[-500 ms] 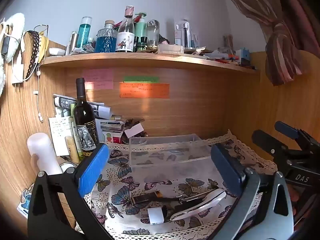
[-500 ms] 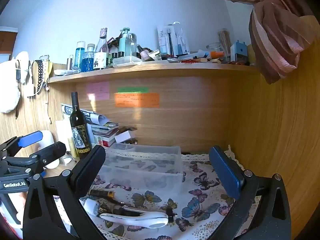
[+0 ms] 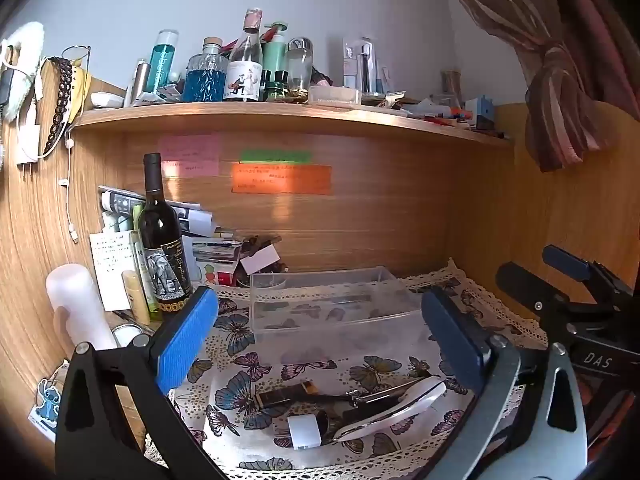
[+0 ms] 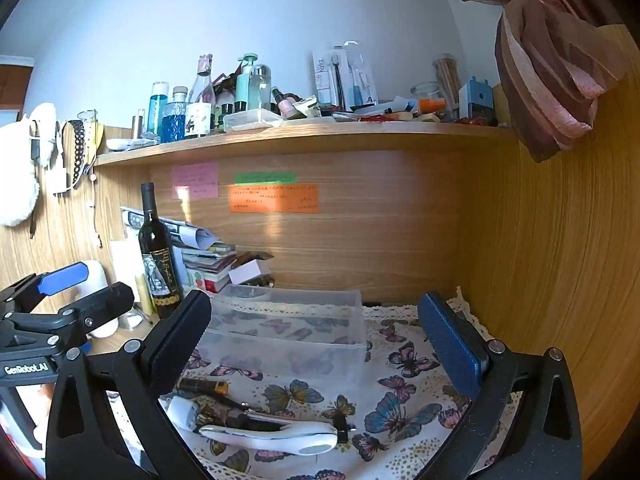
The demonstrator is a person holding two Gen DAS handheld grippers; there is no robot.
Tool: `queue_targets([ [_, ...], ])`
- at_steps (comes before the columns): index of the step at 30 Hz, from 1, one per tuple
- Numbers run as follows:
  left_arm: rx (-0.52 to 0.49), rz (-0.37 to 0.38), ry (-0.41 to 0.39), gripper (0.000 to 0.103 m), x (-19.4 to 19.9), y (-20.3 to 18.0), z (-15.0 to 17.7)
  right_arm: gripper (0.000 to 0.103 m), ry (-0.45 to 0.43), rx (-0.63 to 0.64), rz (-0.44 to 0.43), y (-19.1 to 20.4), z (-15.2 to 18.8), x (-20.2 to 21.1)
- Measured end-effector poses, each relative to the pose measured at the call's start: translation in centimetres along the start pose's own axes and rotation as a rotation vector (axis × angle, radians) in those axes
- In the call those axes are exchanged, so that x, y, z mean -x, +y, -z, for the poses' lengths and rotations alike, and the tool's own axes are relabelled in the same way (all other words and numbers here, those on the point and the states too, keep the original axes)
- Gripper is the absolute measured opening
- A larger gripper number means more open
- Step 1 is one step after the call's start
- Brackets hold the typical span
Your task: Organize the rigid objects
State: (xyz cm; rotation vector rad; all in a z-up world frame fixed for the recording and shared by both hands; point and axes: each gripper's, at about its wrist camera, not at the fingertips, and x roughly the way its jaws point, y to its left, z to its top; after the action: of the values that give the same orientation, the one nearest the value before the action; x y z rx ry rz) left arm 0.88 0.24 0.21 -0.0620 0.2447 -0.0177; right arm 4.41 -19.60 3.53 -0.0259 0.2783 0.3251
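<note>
A clear plastic bin stands empty on the butterfly cloth; it also shows in the right wrist view. In front of it lies a small pile: a white-handled tool, a dark tube with a gold band and a small white-capped item. My left gripper is open and empty above the pile. My right gripper is open and empty, over the cloth right of the pile.
A dark wine bottle, a white bottle and stacked papers and books crowd the back left. A loaded shelf runs overhead. Wooden walls close the back and the right side.
</note>
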Motion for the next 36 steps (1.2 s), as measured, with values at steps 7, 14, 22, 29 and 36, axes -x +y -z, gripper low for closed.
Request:
queue_targets([
  [7,-0.009,0.006,-0.003,0.103,0.33,-0.60,0.39,0.103,0.005,-0.004,-0.002,-0.08,-0.08,-0.28],
  [14,-0.008,0.006,-0.003,0.103,0.36,-0.65,0.37,0.103,0.003,-0.005,0.000,-0.03,-0.06,-0.18],
  [22,-0.006,0.003,-0.008,0.103,0.42,-0.69,0.35,0.103,0.001,-0.003,-0.001,0.02,-0.06,-0.20],
  [29,-0.003,0.004,-0.022,0.103,0.82,-0.75,0.20,0.103,-0.004,-0.002,-0.004,0.11,-0.06,-0.17],
  [36,0.002,0.007,-0.022,0.103,0.86,-0.69,0.22,0.103,-0.008,0.002,-0.002,0.24,-0.11,-0.08],
])
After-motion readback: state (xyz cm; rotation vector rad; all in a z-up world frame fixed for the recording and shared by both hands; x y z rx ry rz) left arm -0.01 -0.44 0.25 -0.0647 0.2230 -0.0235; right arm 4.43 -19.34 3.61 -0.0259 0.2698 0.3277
